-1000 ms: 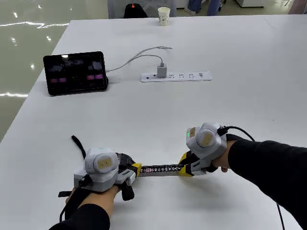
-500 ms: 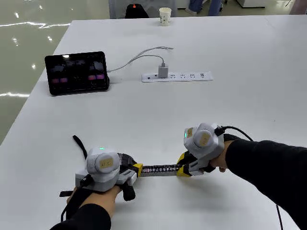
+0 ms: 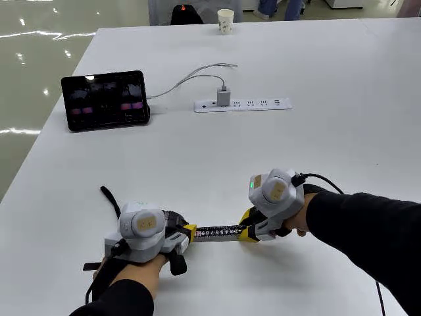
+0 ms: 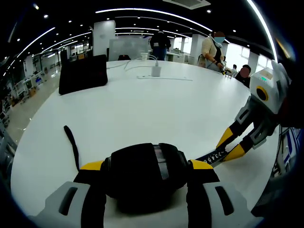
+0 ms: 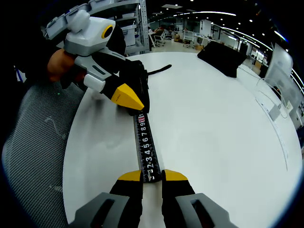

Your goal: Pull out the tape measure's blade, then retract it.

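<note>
while the black tape measure case [image 4: 142,178] sits on the white table [image 3: 276,151], the left gripper [image 4: 147,165] is clamped around it, one jaw on each side. from the case, a short stretch of blade [image 3: 217,232] runs flat along the table toward the right, its long axis joining the two grippers. the right gripper [image 5: 152,175] pinches the blade's free end between closed jaws. drawing out more blade likely means moving the right gripper rightward, straight along that line, away from the case.

A dark tablet [image 3: 105,100] and power strip [image 3: 243,104] sit on the white table [image 3: 329,79], a paper cup [image 3: 225,21] beyond.
</note>
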